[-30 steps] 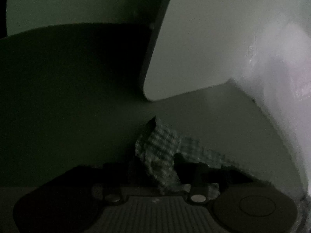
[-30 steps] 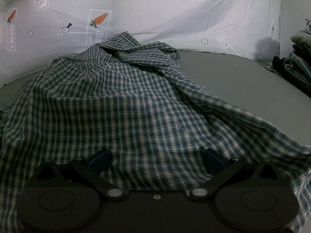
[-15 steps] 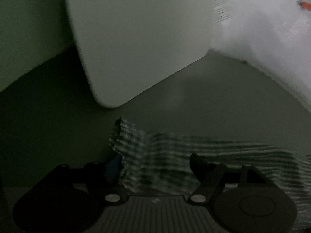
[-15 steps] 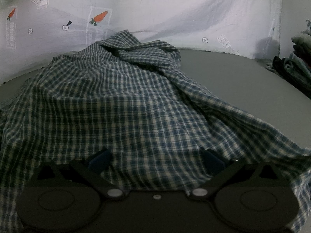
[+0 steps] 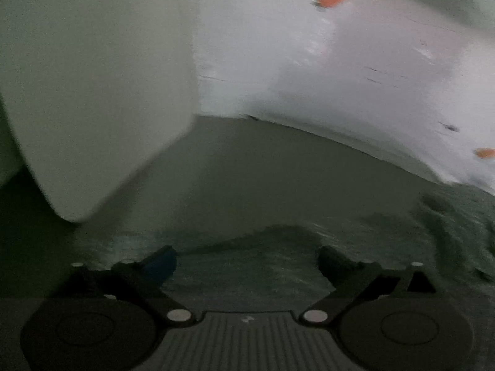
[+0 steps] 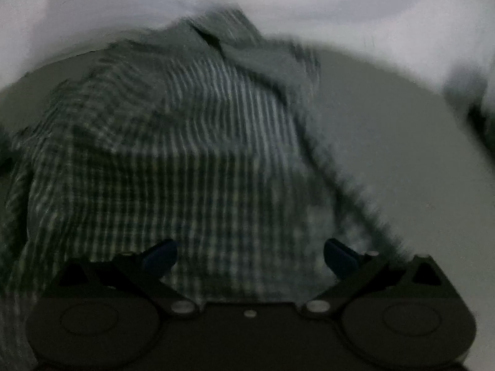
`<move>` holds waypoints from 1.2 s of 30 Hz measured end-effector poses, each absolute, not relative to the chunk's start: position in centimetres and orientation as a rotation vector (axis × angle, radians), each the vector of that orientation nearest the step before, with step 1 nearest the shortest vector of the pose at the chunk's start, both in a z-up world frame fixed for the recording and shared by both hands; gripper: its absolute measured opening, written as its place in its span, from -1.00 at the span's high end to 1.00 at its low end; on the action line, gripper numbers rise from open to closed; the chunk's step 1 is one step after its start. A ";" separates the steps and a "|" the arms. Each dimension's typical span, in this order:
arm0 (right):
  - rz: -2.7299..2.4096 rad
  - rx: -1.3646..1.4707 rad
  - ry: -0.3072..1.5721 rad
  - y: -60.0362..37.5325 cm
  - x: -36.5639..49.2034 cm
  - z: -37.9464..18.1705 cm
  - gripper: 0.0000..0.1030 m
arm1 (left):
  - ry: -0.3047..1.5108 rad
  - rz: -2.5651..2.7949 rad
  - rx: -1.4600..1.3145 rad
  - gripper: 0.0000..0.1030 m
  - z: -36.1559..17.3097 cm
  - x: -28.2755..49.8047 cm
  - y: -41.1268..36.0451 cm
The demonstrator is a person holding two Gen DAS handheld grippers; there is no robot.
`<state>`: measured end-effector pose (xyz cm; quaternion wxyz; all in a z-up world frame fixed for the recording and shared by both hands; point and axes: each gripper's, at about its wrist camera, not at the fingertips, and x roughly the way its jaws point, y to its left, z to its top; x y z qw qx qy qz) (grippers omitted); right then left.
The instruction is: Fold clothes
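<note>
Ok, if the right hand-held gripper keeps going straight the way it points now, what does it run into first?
Most likely the checked shirt. It fills the view right ahead of the right hand-held gripper, whose jaws stand wide apart with cloth showing between them. The picture is blurred, so I cannot tell how near the cloth is.

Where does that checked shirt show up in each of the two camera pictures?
Left wrist view: the checked shirt lies blurred along the bottom and lower right, on the grey surface.
Right wrist view: the checked shirt fills the centre and left, beyond the wide-apart fingers.
Shared landmark: the white carrot-print sheet behind.
</note>
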<state>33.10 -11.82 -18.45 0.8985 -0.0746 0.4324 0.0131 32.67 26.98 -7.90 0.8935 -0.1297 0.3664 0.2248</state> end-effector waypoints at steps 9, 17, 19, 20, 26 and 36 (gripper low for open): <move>-0.013 -0.079 0.813 -17.5 38.3 -14.9 -0.71 | 0.852 0.284 -0.256 -0.96 -10.9 36.2 15.3; 0.111 -0.123 0.746 -18.1 48.4 -15.0 -0.12 | 0.908 0.201 -0.155 -0.98 -13.4 45.3 11.0; 0.159 -0.155 0.721 -17.1 51.4 -15.5 -0.06 | 0.927 0.216 -0.176 -0.98 -14.1 47.9 11.0; 0.181 -0.176 0.707 -16.5 52.8 -15.8 -0.06 | 0.936 0.223 -0.187 -0.98 -14.4 49.2 10.9; 0.280 -0.261 0.637 -11.8 59.8 -18.0 -0.06 | 1.004 0.271 -0.211 -0.98 -17.2 53.3 10.1; 0.287 -0.249 0.644 -10.7 63.3 -19.8 0.89 | 1.068 0.299 -0.161 -1.00 -19.8 53.5 8.5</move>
